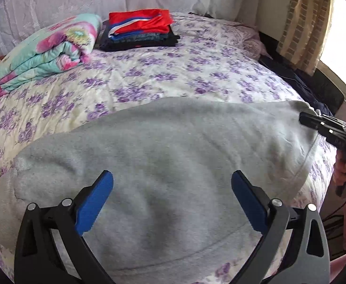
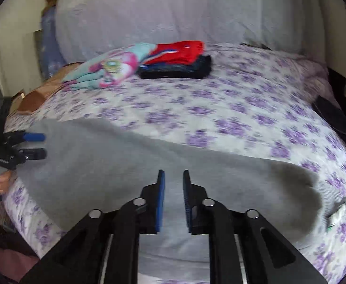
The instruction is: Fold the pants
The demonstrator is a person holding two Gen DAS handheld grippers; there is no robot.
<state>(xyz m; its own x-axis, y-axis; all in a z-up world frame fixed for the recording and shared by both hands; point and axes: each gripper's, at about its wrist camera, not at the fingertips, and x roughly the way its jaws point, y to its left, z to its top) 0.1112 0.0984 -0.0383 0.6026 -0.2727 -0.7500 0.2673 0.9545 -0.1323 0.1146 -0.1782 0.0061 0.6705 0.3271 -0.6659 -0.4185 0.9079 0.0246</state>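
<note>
Grey fleece pants (image 1: 163,161) lie spread across the near part of the bed; they also show in the right wrist view (image 2: 130,165). My left gripper (image 1: 171,179) hovers over the pants with its blue-padded jaws wide open and empty; it also shows at the left edge of the right wrist view (image 2: 41,145). My right gripper (image 2: 173,177) is above the pants, jaws narrowly apart with nothing between them. In the left wrist view the right gripper (image 1: 303,118) sits at the pants' far right corner.
A stack of folded clothes with a red garment on top (image 1: 140,27) sits at the back of the flowered bedspread (image 1: 173,75). A folded floral quilt (image 1: 47,49) lies to its left. A curtain (image 1: 303,21) and dark items are at the right bed edge.
</note>
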